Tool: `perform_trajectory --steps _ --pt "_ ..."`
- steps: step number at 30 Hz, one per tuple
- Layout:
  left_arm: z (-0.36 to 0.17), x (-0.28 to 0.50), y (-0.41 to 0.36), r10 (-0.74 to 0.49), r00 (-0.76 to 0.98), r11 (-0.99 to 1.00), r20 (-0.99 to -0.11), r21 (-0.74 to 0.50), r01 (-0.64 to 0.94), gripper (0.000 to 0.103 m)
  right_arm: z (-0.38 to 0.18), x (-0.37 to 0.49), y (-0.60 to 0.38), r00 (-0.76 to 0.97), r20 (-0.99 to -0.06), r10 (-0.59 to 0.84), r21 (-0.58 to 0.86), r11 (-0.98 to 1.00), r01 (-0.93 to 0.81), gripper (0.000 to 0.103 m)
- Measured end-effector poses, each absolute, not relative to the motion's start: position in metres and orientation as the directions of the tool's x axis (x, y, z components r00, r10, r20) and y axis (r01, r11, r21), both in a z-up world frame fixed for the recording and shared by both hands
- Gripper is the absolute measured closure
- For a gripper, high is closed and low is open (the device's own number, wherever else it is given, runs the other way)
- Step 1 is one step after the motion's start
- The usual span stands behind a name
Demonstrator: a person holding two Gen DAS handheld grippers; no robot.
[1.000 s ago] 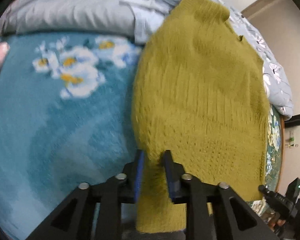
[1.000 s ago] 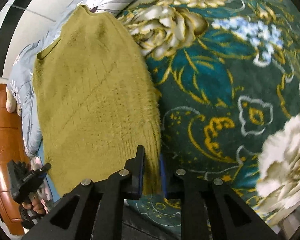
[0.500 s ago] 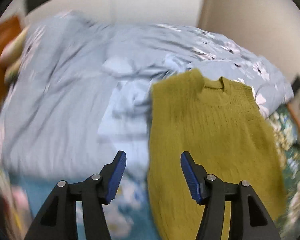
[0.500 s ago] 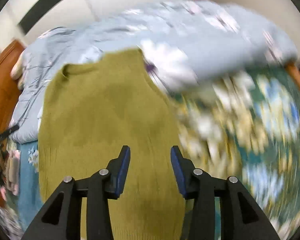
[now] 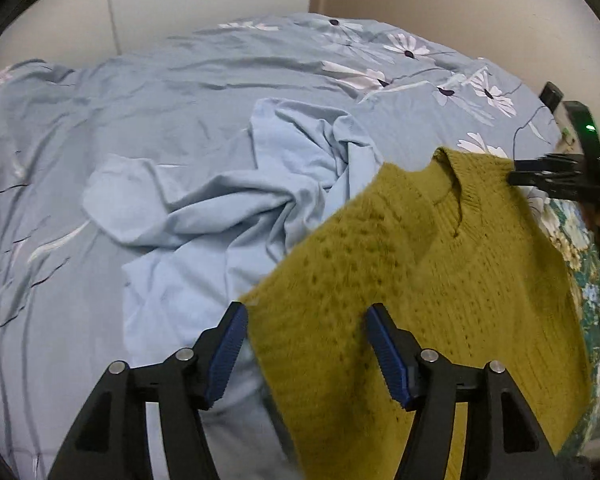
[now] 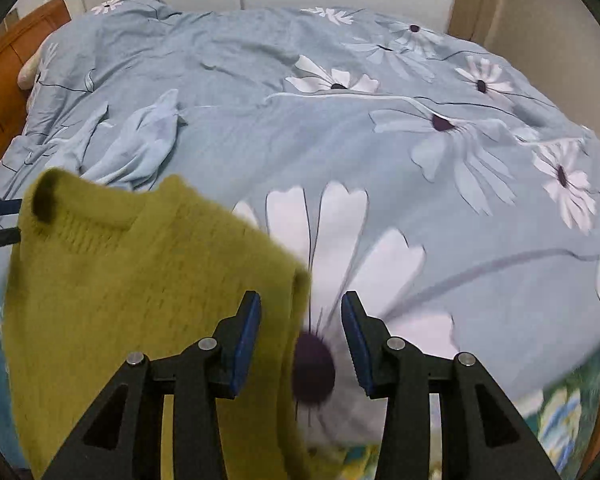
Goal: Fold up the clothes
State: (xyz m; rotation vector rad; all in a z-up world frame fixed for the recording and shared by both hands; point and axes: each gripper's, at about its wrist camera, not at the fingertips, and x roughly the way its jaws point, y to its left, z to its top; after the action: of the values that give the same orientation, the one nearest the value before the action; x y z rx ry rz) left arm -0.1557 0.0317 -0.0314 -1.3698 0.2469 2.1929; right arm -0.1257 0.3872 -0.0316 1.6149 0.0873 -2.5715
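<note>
The olive-green knitted sweater vest (image 5: pixel 440 280) lies spread on the bed, its ribbed neckline (image 6: pixel 96 228) pointing up toward the head of the bed and its body running down toward the foot edge. The knit is loose, with rows of small holes across the chest.

The left claw (image 5: pixel 306 350) hangs over the vest's left shoulder edge with its blue-padded fingers (image 5: pixel 226 350) well apart and nothing between them but the cloth lying below. The right claw (image 6: pixel 302 336) sits at the vest's other side, over its right edge, also spread wide, gripping nothing; whether its fingers (image 6: pixel 244 340) touch the knit I cannot tell. In the left wrist view the right claw shows at the far shoulder of the vest, with a small green light (image 5: pixel 590 127) on its body.

Just beyond the vest's neckline a crumpled light-blue garment (image 5: pixel 236 200) lies in a heap on the bed. Under both is a blue duvet (image 6: pixel 380 120) printed with large white daisies, rumpled across most of the bed. Along the foot edge a dark green floral blanket (image 5: pixel 592 288) shows beneath the vest. A brown wooden headboard (image 6: pixel 8 64) stands at the far left corner, with pale walls behind.
</note>
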Motion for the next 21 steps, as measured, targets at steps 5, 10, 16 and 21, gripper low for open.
perform_trajectory --steps 5,10,16,21 --pt "-0.031 -0.162 0.031 0.353 -0.337 -0.839 -0.873 -0.137 -0.526 0.063 -0.043 -0.147 0.384 -0.392 -0.916 -0.087 0.036 -0.99 0.137 0.07" --pt "-0.02 -0.152 0.027 0.362 -0.361 -0.845 -0.859 -0.138 -0.517 0.093 -0.025 -0.137 0.374 -0.388 -0.918 -0.085 0.038 -0.991 0.126 0.092" --pt "0.019 -0.113 0.029 0.38 -0.446 -0.844 -0.81 -0.106 -0.526 0.095 0.025 -0.101 0.369 -0.456 -0.885 -0.09 0.031 -0.99 0.136 0.093" --pt "0.06 -0.051 0.027 0.405 -0.515 -0.832 -0.755 -0.071 -0.55 0.095 0.072 -0.048 0.37 -0.528 -0.844 -0.095 0.028 -0.991 0.133 0.093"
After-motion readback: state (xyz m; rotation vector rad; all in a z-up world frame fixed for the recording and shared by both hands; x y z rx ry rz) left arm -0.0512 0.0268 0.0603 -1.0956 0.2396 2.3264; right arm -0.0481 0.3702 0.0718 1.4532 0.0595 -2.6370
